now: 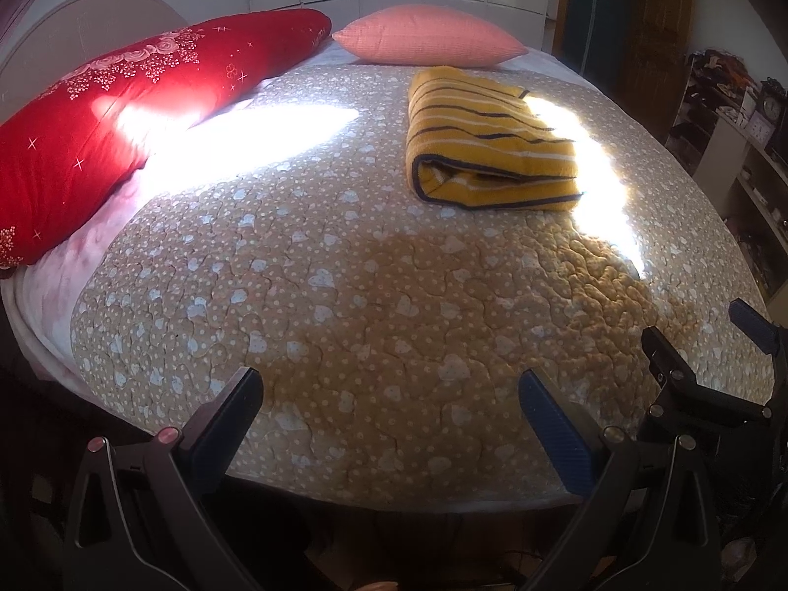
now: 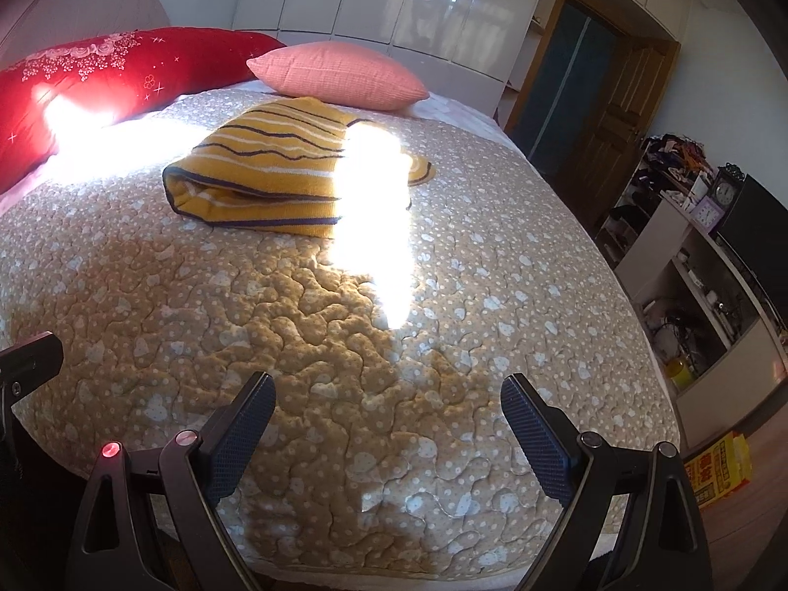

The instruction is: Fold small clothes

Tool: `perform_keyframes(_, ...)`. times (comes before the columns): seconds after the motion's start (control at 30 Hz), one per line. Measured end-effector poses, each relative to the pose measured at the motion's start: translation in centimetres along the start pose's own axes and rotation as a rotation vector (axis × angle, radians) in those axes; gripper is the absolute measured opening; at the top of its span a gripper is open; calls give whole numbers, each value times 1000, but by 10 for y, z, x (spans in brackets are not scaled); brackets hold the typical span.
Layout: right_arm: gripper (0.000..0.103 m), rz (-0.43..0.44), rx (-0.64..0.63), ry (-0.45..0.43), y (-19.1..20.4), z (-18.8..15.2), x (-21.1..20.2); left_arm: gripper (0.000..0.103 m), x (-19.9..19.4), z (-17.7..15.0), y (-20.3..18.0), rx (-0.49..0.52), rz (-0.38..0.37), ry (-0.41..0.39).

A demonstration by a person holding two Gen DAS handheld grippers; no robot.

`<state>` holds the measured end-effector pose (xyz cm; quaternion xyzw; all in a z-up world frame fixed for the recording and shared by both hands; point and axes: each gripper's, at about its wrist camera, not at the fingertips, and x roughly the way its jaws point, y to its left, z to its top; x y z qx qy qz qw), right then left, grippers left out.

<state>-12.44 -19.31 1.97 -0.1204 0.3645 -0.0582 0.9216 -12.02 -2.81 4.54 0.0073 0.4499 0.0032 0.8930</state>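
A yellow knit garment with dark and white stripes [image 1: 487, 147] lies folded in a thick bundle on the quilted bed cover [image 1: 344, 295], toward the far side; it also shows in the right wrist view [image 2: 266, 172]. My left gripper [image 1: 391, 384] is open and empty, low over the near edge of the bed, well short of the garment. My right gripper [image 2: 389, 394] is open and empty, also over the near edge. The right gripper also shows at the right of the left wrist view [image 1: 699, 330].
A long red floral pillow [image 1: 123, 113] lies along the left of the bed and a pink pillow [image 1: 428, 37] at the head. White wardrobes [image 2: 394, 5] stand behind. Cluttered shelves with clocks [image 2: 709, 246] and a yellow box [image 2: 719, 468] stand right of the bed.
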Motion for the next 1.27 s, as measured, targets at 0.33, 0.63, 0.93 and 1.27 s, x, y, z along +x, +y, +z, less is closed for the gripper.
perform_keyframes(0.33,95,-6,7,38,-1,-2,9,103,3,0,4,-16,3,9)
perform_keyframes(0.63,95,-8,-4,31,3,-3,6,103,5,-1,3,-10,1,20)
perform_keyframes(0.93,95,-4,-10,31,5,-2,5,103,8,-1,4,-18,-2,30)
perform_keyframes(1.27,95,1,-18,19,8,1,2,103,9,-1,5,-20,-13,17)
